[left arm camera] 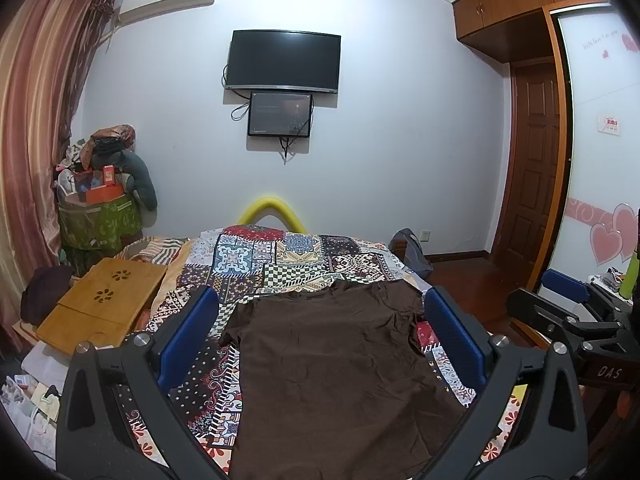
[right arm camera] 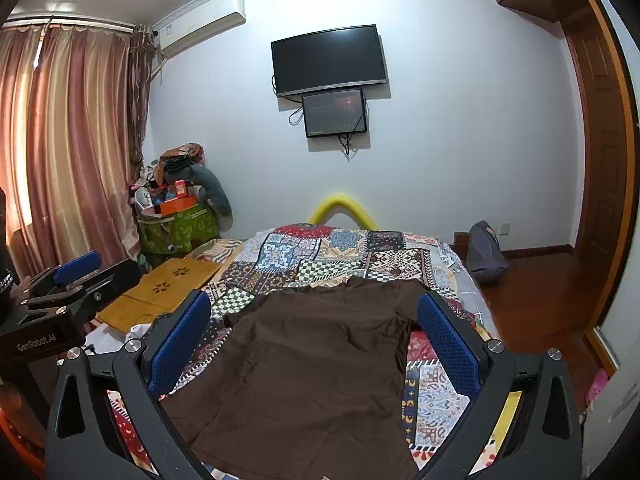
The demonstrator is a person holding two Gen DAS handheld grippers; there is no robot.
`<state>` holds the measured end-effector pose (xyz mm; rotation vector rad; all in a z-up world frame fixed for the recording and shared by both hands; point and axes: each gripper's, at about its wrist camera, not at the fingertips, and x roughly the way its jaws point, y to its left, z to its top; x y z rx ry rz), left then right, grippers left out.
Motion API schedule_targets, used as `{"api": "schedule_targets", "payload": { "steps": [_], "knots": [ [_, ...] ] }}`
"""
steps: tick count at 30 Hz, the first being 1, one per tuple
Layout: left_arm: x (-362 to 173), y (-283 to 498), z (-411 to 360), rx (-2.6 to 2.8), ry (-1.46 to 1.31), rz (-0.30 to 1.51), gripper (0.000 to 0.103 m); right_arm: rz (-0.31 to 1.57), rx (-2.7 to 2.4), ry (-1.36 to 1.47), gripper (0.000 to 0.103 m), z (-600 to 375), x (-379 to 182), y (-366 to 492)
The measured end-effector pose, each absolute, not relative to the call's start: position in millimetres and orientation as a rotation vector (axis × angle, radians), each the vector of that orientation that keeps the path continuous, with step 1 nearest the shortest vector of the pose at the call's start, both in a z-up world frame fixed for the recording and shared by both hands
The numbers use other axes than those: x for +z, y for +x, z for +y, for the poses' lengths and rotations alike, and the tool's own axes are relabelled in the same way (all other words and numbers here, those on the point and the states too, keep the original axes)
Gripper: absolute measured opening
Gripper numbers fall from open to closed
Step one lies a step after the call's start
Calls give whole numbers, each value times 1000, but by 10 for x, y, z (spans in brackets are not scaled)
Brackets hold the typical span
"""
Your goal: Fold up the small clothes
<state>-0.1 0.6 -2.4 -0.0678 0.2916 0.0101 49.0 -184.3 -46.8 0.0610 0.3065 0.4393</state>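
1. Currently a dark brown short-sleeved cotton T-shirt [left arm camera: 332, 364] lies spread flat on a bed covered by a multicoloured patchwork quilt [left arm camera: 280, 260], its neckline toward the far wall and its hem toward the cameras — unfolded, with only light creases.
2. The left gripper [left arm camera: 320, 336] hangs above the shirt with its jaws spread wide, one blue-padded finger over each side of the cloth, holding nothing.
3. The right gripper [right arm camera: 312, 340] hovers likewise, its jaws wide apart and empty, framing the shirt [right arm camera: 312, 364] from a spot a little further right.
4. Each gripper shows at the edge of the other's view: the right one [left arm camera: 568, 304] off the bed's right side, the left one [right arm camera: 76, 276] near the bed's left side.
5. A pale wooden lap tray with flower-shaped cut-outs [left arm camera: 104, 300] rests on the left edge of the bed, well apart from the shirt.
6. On the white wall beyond hang a black flat-screen television [left arm camera: 284, 60] and, just beneath it, a smaller dark monitor [left arm camera: 280, 114] — a yellow curved foam tube [left arm camera: 272, 210] rises behind the foot of the bed.
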Motion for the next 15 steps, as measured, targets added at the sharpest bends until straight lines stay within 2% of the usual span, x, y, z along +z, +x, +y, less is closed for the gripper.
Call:
{"api": "schedule_targets", "payload": {
  "steps": [15],
  "knots": [
    [-28, 0, 16, 10, -72, 290, 103, 304, 439, 60, 103, -1838, -462, 467]
  ]
}}
